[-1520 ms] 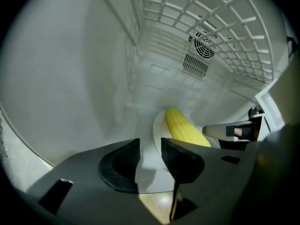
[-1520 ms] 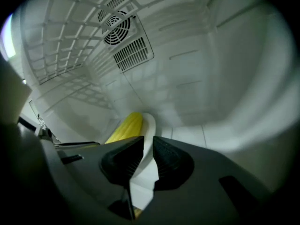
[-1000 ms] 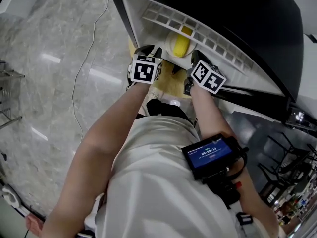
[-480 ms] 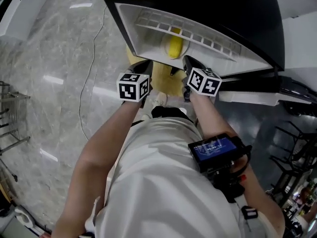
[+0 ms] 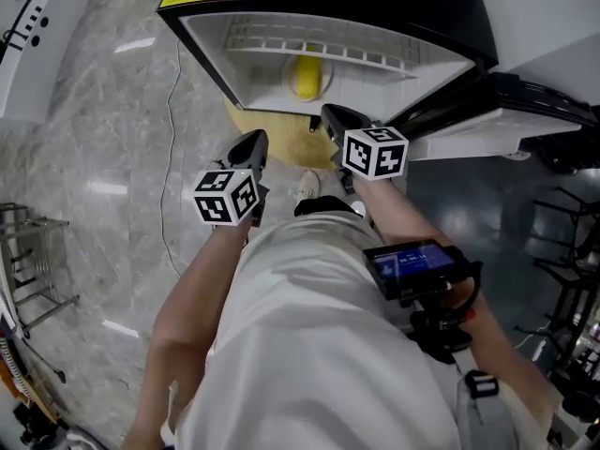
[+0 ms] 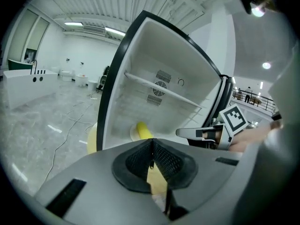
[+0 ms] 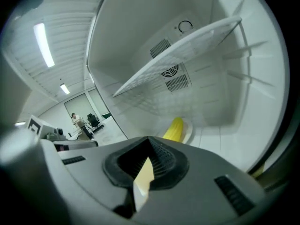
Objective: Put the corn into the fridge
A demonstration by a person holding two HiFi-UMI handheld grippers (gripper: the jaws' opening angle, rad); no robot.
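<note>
Closest to you, both arms reach forward from your body, and each gripper sits clear of the fridge mouth. Your left gripper (image 5: 251, 142) is at about eleven o'clock from your chest, over the pale floor (image 5: 103, 111). Its fingers are pressed together with nothing between them, as the left gripper view shows plainly. Your right gripper (image 5: 330, 116) is at about one o'clock, just short of the fridge's lower edge. Its fingers also look closed and empty in the right gripper view. Neither gripper touches anything.

Just beyond the fingertips, at twelve o'clock, a yellow mat (image 5: 272, 122) shows beneath the fridge (image 5: 211, 50). Further in, the corn (image 5: 307, 75) lies on a pale plate (image 7: 187, 129) on the bottom of the compartment, under the wire shelf (image 5: 319, 45). In the right gripper view the corn sits at about one o'clock, well apart from the fingers. Farthest back are the vents (image 7: 171, 71) on the rear wall. The door (image 5: 478, 134) stands open at about two o'clock.

Judging by this, the main job is done: the corn is inside and released. All that seems left is shutting the door, if you want that, though the task itself doesn't ask for it.
</note>
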